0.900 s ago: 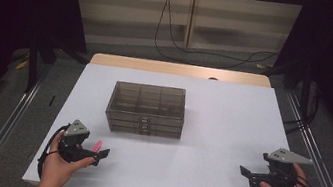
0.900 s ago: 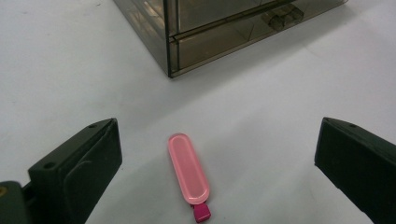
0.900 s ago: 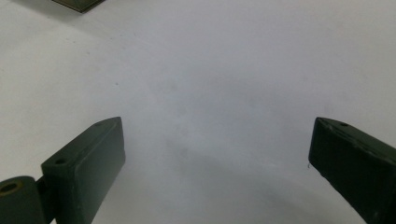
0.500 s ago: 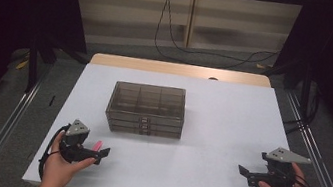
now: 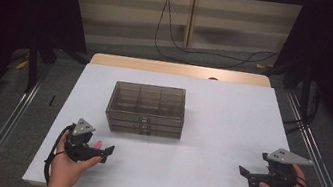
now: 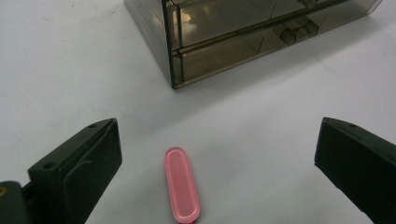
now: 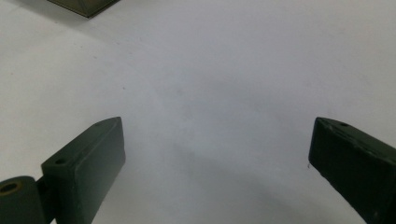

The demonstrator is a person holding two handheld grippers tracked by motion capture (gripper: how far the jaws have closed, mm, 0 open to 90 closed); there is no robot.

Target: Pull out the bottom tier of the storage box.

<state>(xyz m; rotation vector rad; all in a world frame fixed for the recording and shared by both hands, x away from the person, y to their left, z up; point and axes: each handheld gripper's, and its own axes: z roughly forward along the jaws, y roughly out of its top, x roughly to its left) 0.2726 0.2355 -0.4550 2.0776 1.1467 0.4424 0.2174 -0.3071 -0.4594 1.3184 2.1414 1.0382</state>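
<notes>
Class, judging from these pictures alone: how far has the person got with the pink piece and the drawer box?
Nothing looks done yet: the smoky drawer box has its drawers shut. In hand: the left gripper sits with jaws open on either side of the pink piece, which lies on the white table untouched. The right gripper is open, holding nothing. Grasping the piece and any stowing probably remain.

Bright white tabletop, dark surroundings, soft shadows

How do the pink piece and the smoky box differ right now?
The pink piece is small, flat and opaque, lying between the open left gripper; the smoky box is large, see-through, with compartments and drawers, farther back. Both rest on the white table, untouched.
</notes>
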